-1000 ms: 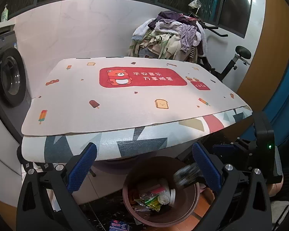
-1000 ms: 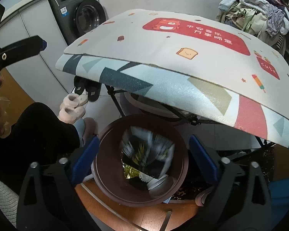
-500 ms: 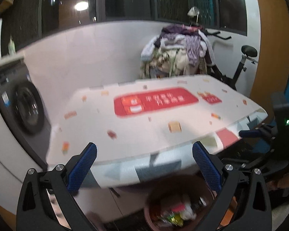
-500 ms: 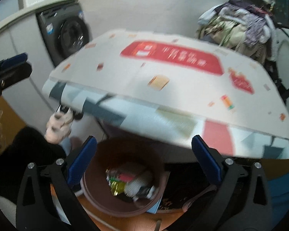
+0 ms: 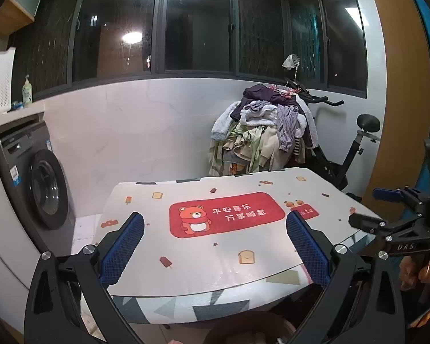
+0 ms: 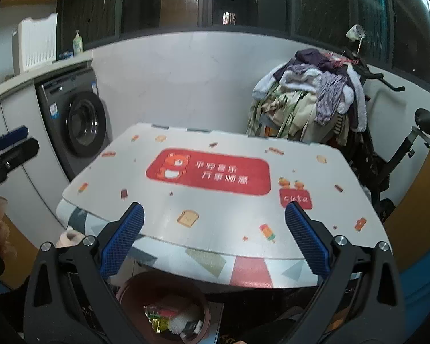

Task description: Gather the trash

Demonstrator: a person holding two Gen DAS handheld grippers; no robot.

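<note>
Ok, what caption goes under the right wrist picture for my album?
Open right tongs above a brown bin of trash, in front of the bear-mat table.

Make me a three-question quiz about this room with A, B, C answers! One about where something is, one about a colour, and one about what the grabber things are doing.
1. Where is the trash bin?
A. On top of the table
B. On the floor under the near edge of the table
C. Inside the washing machine

2. What colour is the big panel with the bear on the mat?
A. Red
B. Green
C. Yellow

3. What are the two grippers doing?
A. Both squeeze a wrapper
B. One holds a cup
C. Both are open and hold nothing

Answers:
1. B: the trash bin stands on the floor below the table edge, with wrappers inside.
2. A: the bear panel is red with white writing.
3. C: the left gripper and right gripper each have blue fingers spread wide, nothing between them.
</note>
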